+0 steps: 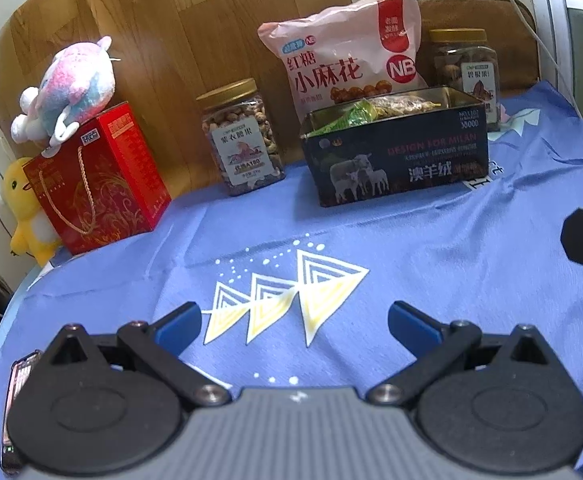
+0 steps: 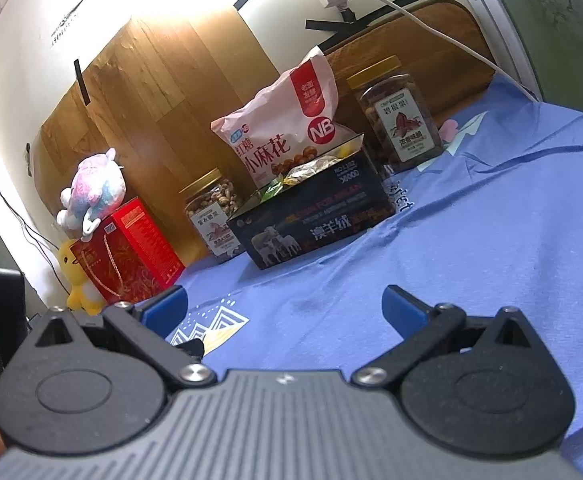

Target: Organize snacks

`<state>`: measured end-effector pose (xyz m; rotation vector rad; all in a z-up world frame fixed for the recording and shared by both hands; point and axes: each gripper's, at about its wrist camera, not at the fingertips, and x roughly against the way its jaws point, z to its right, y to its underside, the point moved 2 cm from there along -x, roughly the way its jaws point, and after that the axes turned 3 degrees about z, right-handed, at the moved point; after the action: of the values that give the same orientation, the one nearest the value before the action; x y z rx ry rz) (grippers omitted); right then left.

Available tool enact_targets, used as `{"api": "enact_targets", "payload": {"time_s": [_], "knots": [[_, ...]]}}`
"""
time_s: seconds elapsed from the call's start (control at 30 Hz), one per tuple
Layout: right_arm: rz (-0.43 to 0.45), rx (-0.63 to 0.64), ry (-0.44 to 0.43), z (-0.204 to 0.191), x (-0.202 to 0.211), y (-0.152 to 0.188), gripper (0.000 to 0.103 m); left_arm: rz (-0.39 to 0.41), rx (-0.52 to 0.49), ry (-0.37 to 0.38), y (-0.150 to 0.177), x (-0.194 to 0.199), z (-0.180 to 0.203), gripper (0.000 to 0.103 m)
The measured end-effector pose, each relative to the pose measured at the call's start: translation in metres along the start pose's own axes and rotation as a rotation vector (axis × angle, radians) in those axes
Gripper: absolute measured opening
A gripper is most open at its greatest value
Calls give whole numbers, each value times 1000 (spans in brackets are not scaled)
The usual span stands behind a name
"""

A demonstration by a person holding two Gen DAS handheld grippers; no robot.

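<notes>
1. Both grippers are spread wide with nothing between the blue pads: the left gripper (image 1: pixel 294 322) hovers over the white triangle print (image 1: pixel 287 300), and the right gripper (image 2: pixel 284 310) hangs over bare cloth, tilted. Neither touches a snack, which suggests a pause between picks or the end of the job.
2. Blue cloth (image 1: pixel 431 248) covers the whole work surface, likely laid there to give a plain field for sorting.
3. At twelve o'clock from the left gripper sits the dark tin box (image 1: pixel 395 160), lid off, already holding small wrapped snacks (image 1: pixel 371 110); it appears to be the collecting place, set centrally so either hand can reach it.
4. Just behind the tin, leaning on the wooden backboard (image 1: pixel 195 32), stands the pink snack bag (image 1: pixel 347 48), probably too tall to fit inside.
5. Toward ten o'clock is the red gift box (image 1: pixel 103 184) with a pastel plush toy (image 1: pixel 71 84) perched on top and a yellow plush duck (image 1: pixel 27 208) tucked beside it, well clear of the sorting area.
6. Between the red box and the tin, at eleven o'clock, stands a gold-lidded nut jar (image 1: pixel 243 136); a second jar (image 1: pixel 467 68) stands at one o'clock behind the tin's far corner. Both are upright against the back, lined up rather than scattered.
7. No loose snacks show on the cloth, so the tidying looks nearly finished.
</notes>
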<state>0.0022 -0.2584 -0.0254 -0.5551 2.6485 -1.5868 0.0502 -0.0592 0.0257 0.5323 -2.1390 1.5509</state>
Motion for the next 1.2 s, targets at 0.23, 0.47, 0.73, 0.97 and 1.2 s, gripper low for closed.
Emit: {"api": "enact_targets", "payload": {"time_s": [0.23, 0.47, 0.73, 0.97, 1.2], "knots": [[5, -12, 3, 3, 1, 0, 103, -14, -8, 9, 0, -2, 4, 103], [7, -20, 6, 5, 1, -1, 103, -28, -11, 11, -1, -6, 6, 103], [8, -32, 12, 9, 0, -2, 103, -37, -17, 15, -1, -10, 8, 103], [0, -40, 15, 11, -2, 0, 103, -39, -23, 19, -2, -12, 11, 103], [-2, -41, 15, 12, -2, -1, 103, -40, -21, 21, -2, -12, 11, 103]]}}
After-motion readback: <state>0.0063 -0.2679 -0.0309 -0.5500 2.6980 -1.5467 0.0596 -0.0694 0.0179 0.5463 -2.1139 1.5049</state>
